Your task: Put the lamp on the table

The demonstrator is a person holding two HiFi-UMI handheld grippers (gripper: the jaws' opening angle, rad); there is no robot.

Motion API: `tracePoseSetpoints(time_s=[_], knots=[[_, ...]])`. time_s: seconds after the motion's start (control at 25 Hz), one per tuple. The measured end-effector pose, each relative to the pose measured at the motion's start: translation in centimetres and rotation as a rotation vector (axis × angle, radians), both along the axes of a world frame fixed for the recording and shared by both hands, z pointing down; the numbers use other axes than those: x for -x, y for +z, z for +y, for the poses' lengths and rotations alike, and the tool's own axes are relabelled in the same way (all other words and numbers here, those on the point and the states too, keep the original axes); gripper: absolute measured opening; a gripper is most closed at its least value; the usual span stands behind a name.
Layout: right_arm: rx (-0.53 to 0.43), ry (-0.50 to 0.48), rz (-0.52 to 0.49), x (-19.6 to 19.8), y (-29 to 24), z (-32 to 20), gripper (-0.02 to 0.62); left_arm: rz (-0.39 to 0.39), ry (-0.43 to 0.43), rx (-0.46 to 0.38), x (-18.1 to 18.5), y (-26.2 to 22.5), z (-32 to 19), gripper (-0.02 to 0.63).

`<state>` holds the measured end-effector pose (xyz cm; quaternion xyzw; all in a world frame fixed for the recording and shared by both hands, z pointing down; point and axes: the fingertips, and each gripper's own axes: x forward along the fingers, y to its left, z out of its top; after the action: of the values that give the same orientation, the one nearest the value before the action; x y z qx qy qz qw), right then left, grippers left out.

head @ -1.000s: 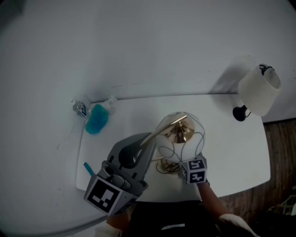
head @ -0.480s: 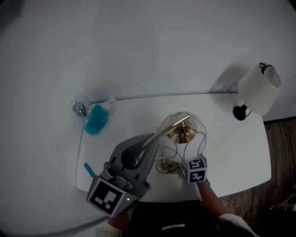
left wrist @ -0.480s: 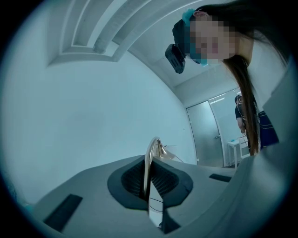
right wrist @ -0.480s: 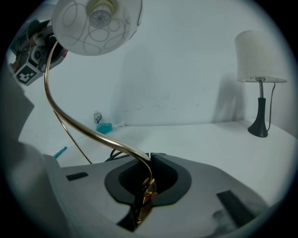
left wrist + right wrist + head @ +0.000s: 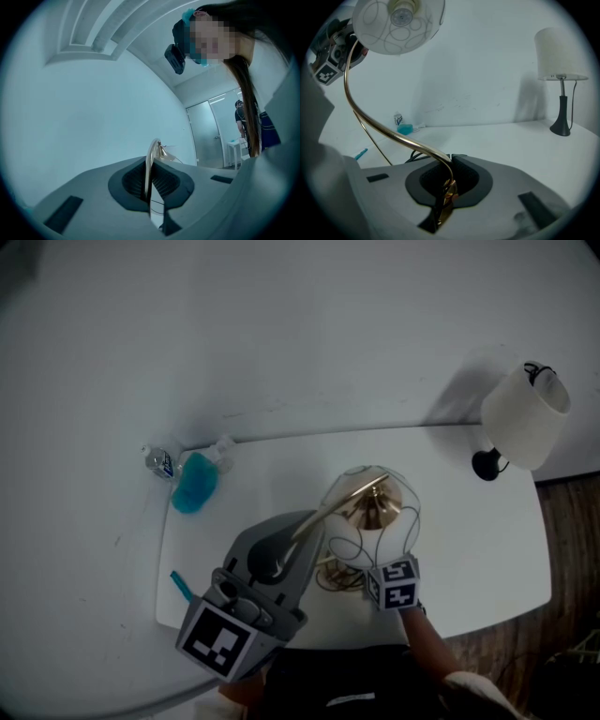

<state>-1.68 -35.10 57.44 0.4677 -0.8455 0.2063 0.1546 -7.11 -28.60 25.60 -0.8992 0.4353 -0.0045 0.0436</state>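
Head view: the lamp [image 5: 370, 512], with gold bent stem and glass shade, is held over the front-middle of the white table [image 5: 487, 549]. I cannot tell if its foot touches the top. A second lamp [image 5: 525, 418] stands well apart at the right corner. A blue bottle [image 5: 195, 482] and a small bottle [image 5: 161, 460] are at the back left.

Left gripper view: the left gripper [image 5: 150, 187] has its jaws pressed together on the upper stem [image 5: 151, 164], w/ nothing else between them.

Right gripper view: the right gripper [image 5: 445, 192] is clamped on the lower stem at the brass joint. The shade [image 5: 398, 18] hangs high above and a dark cord [image 5: 412, 158] lies just beside.

Risk, in my opinion: the stem is thin and smooth, the shade top-heavy, so the lamp may turn in the jaws or tip over if let go too early. The cord may also catch under the foot.

Writing: the small bottle has a blue label, too small to read. The cubes carry only square markers, no words.
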Motion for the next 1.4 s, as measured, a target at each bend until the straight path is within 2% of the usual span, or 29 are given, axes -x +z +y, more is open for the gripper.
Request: tracePoseSetpoints(time_s=[0.64, 1.4], knots=[[0.011, 0.014, -0.004, 0.46, 0.52, 0.04, 0.014, -0.019, 0.031, 0.007, -0.26, 0.29, -0.02, 0.012], [-0.002, 0.005, -0.02, 0.66, 0.57, 0.09, 0.015, -0.002, 0.04, 0.028, -0.27, 0.5, -0.06, 0.012]])
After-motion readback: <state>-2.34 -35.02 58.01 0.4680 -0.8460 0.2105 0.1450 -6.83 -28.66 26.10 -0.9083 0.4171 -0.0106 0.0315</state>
